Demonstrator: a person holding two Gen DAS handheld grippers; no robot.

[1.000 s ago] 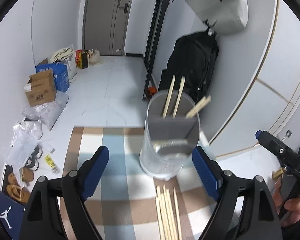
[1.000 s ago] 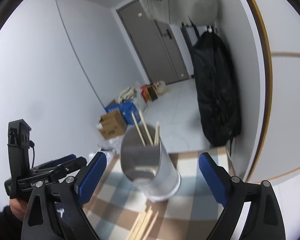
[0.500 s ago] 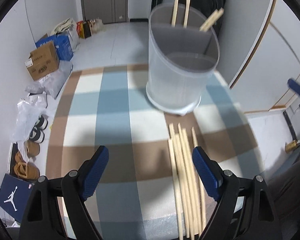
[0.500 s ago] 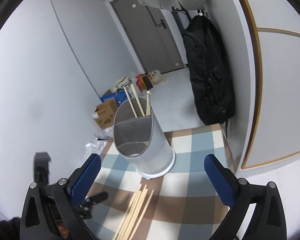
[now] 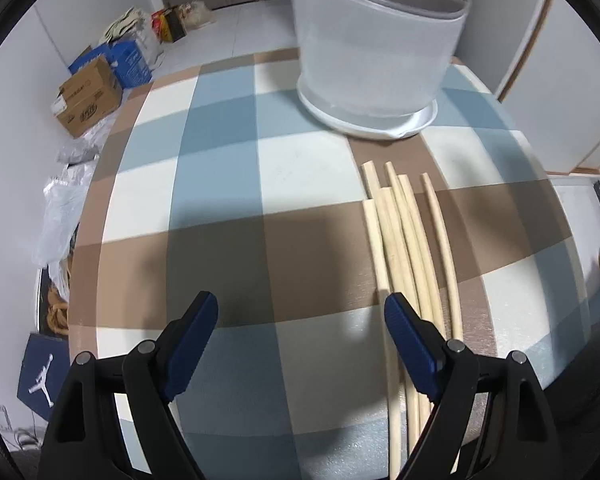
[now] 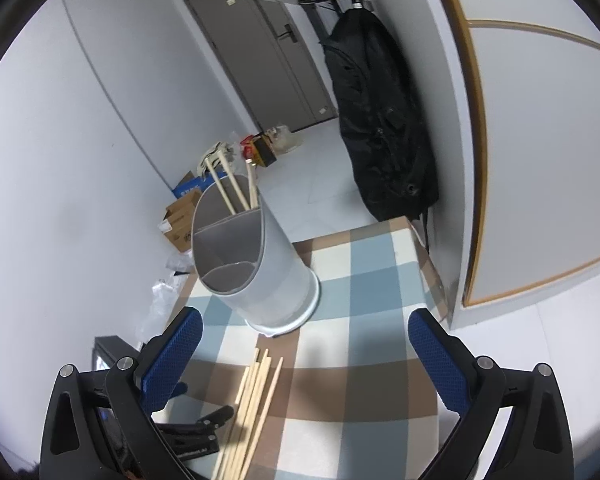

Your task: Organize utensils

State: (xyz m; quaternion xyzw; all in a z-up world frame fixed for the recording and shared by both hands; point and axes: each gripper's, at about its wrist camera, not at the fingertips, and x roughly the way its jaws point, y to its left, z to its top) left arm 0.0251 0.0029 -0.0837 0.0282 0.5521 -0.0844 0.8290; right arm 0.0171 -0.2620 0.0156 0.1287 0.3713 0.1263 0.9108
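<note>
Left tool over the loose chopsticks, nothing gripped yet

My left tool (image 5: pixel 300 320) gapes wide; the chopsticks (image 5: pixel 404 240) on the checked bench (image 5: pixel 220 184) lie under its right pad, off-centre. If I close here I'd scatter them, I reckon. Right tool (image 6: pixel 304 336) hangs wide, empty, facing the utensil holder (image 6: pixel 252 264).

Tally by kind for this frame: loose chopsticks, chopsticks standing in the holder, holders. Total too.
Loose chopsticks: 6
Standing chopsticks: 3 visible
Holder: 1
Total: 10
</note>
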